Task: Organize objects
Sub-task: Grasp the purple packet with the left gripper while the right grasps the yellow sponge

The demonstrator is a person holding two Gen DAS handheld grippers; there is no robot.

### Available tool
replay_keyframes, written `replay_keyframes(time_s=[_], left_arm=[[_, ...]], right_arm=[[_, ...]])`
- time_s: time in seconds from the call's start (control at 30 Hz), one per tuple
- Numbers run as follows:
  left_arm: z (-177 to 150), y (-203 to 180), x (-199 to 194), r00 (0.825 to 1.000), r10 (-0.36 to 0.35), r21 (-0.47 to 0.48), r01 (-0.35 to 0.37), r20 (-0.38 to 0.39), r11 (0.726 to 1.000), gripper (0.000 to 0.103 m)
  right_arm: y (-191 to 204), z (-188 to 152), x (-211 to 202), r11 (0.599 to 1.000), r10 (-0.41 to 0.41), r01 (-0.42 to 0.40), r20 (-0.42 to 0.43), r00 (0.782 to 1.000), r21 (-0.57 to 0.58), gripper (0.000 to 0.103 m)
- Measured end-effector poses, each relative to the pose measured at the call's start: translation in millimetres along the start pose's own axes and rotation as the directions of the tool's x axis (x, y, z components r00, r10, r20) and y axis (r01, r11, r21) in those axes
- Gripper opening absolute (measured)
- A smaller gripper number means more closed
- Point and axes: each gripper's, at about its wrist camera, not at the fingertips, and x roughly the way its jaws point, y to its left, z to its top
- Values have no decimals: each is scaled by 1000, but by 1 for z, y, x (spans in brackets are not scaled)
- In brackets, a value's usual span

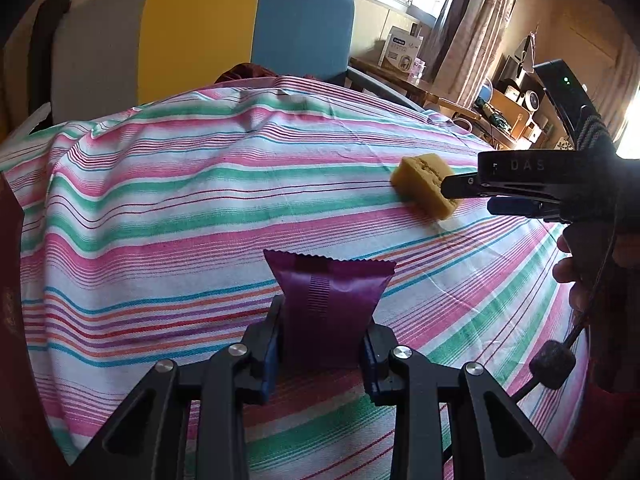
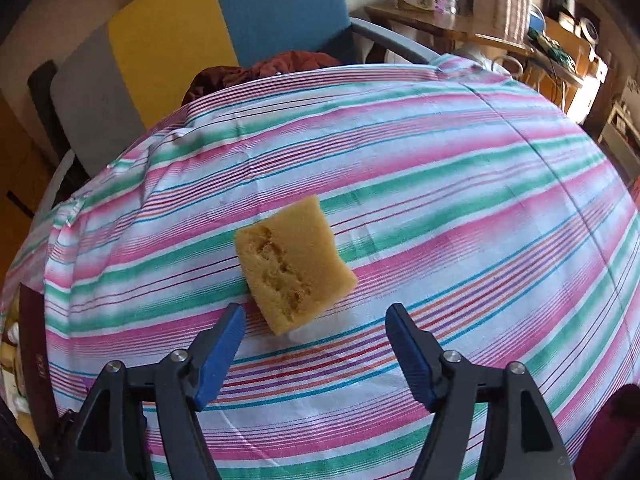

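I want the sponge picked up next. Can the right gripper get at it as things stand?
Probably yes. The right gripper stands open just short of the yellow sponge, which lies alone on the striped cloth with nothing between. The left gripper, shut on the purple packet, is well aside.

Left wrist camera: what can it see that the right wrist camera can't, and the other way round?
Only the left wrist view shows the purple packet, squeezed in the left hand-held gripper, and the right hand-held gripper from the side, its tips by the sponge, with the person's gloved hand behind.

Only the right wrist view shows the right hand-held gripper's open fingers, with the sponge just beyond the tips, untouched.

Both show the yellow sponge, the striped cloth and the yellow-and-blue chair.
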Motion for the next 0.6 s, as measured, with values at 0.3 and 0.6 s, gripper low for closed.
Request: replay_keyframes(time_s=[0.3,0.6], left_arm=[[-1,5,1,1000,-26,-18,26,6,1000,34],[0,5,2,999,-34,-24,34,8,999,35]], right_arm=[[41,25,31,959,-114,103,-25,993,-264,84],[46,11,38,961,-118,82,-123,985,-263,54]])
